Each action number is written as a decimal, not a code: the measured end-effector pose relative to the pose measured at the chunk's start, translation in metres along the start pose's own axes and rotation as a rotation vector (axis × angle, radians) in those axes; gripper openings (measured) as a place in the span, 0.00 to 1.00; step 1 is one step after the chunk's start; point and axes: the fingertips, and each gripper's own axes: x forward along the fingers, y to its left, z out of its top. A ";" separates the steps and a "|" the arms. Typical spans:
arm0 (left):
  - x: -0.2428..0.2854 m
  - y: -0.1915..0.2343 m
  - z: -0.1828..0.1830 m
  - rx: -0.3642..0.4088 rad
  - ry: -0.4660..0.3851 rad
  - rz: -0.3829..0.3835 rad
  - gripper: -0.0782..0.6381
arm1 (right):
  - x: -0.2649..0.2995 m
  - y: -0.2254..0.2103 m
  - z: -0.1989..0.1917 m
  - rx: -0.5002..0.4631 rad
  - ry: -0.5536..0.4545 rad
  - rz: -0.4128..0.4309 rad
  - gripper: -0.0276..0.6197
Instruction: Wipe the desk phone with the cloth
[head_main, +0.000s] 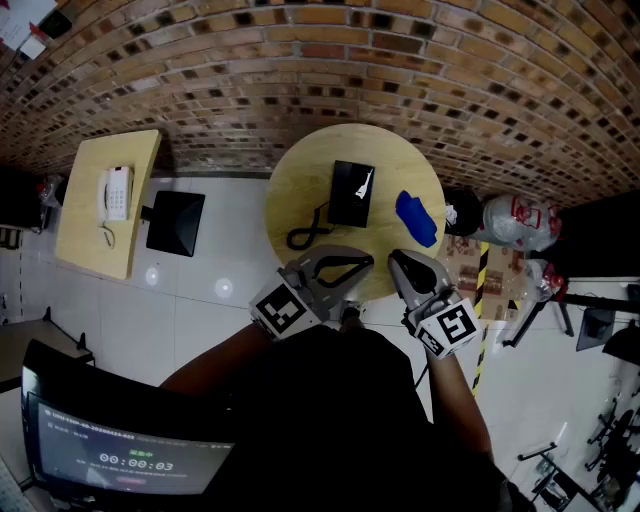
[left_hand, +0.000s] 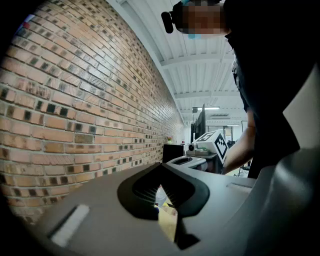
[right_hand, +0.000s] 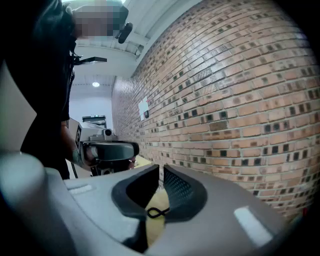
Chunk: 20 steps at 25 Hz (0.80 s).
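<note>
- The black desk phone (head_main: 352, 193) lies near the middle of the round wooden bench (head_main: 300, 165). Its dark cord (head_main: 305, 235) curls in a loop off the phone's near-left corner.
- The blue cloth (head_main: 415, 218) lies bunched just right of the phone, apart from it, towards the bench's right edge.
- The left tongs (head_main: 355, 265) hang over the near rim of the bench, pressed together at the tips with nothing between them. Their own view (left_hand: 161, 170) shows only a sliver of bench below the pads.
- The right tongs (head_main: 400, 262) hover beside them, nearer the cloth, and are also closed and empty. In their own view (right_hand: 161, 172) the cord loop (right_hand: 157, 212) shows through the slit.
- Neither pair touches the phone or the cloth, so wiping looks not yet begun.
- The cloth looks light, soft and limp. It should crumple rather than lift flat, so a pinch on a raised fold in its bunched middle seems the surest hold.
- The phone looks stiff and smooth and probably fairly light, so it may slide on the wood when rubbed. The cord could snag or drag.
- Bracing one long edge of the phone body with the left tongs seems wise.
- A white phone (head_main: 117, 193) lies on a separate bench (head_main: 90, 240) far left, well apart from all this.
</note>
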 end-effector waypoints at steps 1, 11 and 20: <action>0.003 0.001 -0.003 0.000 0.002 -0.002 0.12 | 0.001 -0.006 -0.005 0.001 0.007 -0.007 0.07; 0.039 0.002 -0.026 -0.007 0.054 -0.015 0.12 | 0.001 -0.095 -0.101 0.069 0.228 -0.086 0.21; 0.063 0.010 -0.037 -0.022 0.080 0.029 0.12 | 0.016 -0.180 -0.207 0.071 0.526 -0.122 0.40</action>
